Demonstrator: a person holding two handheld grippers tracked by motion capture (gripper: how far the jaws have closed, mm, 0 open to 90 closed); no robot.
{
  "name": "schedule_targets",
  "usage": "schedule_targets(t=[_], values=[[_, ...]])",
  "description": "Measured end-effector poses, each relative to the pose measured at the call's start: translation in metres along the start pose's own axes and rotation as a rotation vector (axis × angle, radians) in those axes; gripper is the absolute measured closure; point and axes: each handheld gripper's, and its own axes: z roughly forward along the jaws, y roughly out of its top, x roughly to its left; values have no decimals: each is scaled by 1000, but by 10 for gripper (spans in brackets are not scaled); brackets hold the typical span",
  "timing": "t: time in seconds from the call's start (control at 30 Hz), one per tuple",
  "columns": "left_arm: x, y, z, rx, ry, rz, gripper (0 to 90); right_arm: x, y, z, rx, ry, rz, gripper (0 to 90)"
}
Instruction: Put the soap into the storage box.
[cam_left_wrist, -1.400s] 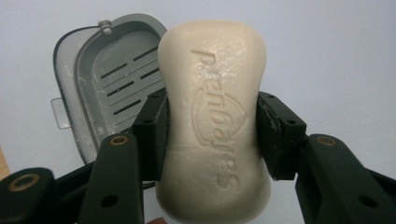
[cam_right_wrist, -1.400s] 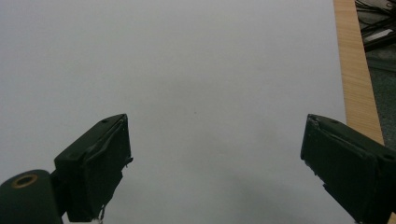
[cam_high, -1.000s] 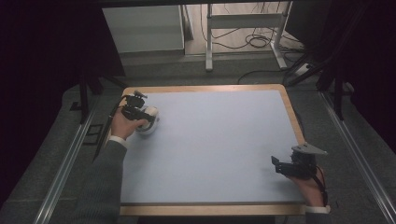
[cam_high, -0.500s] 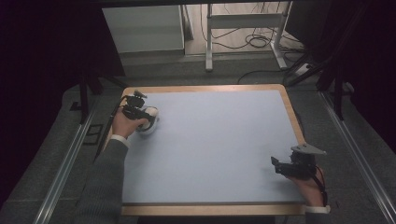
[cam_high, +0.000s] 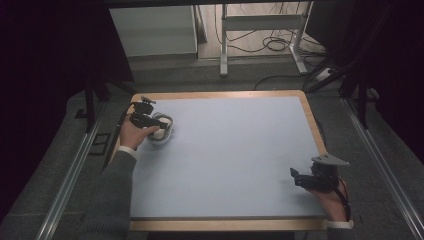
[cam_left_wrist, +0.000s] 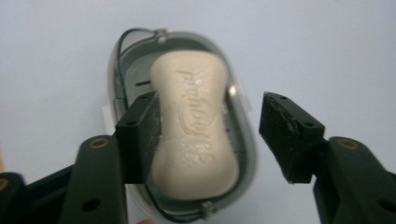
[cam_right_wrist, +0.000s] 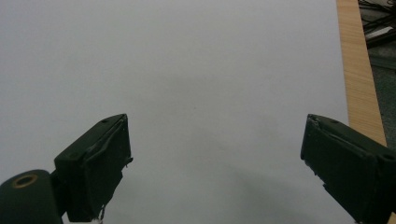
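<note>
- Soap bar (cam_left_wrist: 196, 126) lies in one clear soap dish (cam_left_wrist: 243, 140), between the left gripper's (cam_left_wrist: 210, 135) jaws, which have just been opening.
- Right gripper (cam_right_wrist: 215, 158) spread, well apart.
- One bar, one dish, two grippers.

Left claw (cam_left_wrist: 209, 135) hides the soap dish's (cam_left_wrist: 245, 135) near rim; soap (cam_left_wrist: 194, 126) lettering blurred.

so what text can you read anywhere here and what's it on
"palmolive": embossed script on the top of the cream soap bar, seen upside down in the left gripper view; the letters are soft, so this is my best reading.
There is no other wording: the grey soap dish, the blue table top and the tongs carry no legible text.
</note>
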Motion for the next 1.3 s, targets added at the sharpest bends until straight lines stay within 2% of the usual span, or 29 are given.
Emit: schedule_targets(t=[0.07, 0.27, 0.37, 0.4, 0.47, 0.5, 0.53, 0.6, 0.67, 0.8, 0.9, 1.0, 1.03, 1.2, 1.3], values=[[-1, -1, -2, -7, -1, 2, 338, 0, 0, 0, 1, 1, 2, 82], [-14, -5, -14, -37, -26, 49, 312, 1, 0, 0, -1, 2, -2, 82], [-26, -11, -18, -76, -61, 90, 294, 1, 0, -1, -1, 2, -2, 82], [-26, -11, -18, -76, -61, 90, 292, 1, 0, -1, -1, 2, -2, 82], [-32, -16, -20, -87, -74, 116, 288, 2, 0, -1, 0, 2, -4, 82], [-39, -21, -21, -89, -79, 148, 289, 1, 0, -2, -2, 3, -4, 82], [-39, -21, -21, -89, -79, 148, 288, 1, 0, -2, -2, 3, -4, 82], [-47, -30, -22, -91, -94, 186, 282, 1, 0, -2, -6, 1, -2, 82], [-49, -34, -23, -96, -99, 196, 279, 1, 0, -3, -5, 1, -3, 82], [-58, -49, -23, -118, -133, 220, 276, 1, 0, -3, -5, -1, -2, 82], [-66, -62, -22, -127, -143, 234, 274, 1, 0, -3, -6, -1, -5, 83], [-72, -75, -19, -146, -164, 229, 273, 2, 0, -3, -8, 0, -8, 82], [-77, -83, -16, -141, -178, 234, 273, 2, 0, -3, -8, 1, -9, 82], [-86, -97, -8, -106, -173, 261, 265, 2, 0, -3, -8, -1, -13, 82], [-93, -112, 2, -100, -206, 245, 265, 2, 0, -3, -7, -1, -16, 82]])
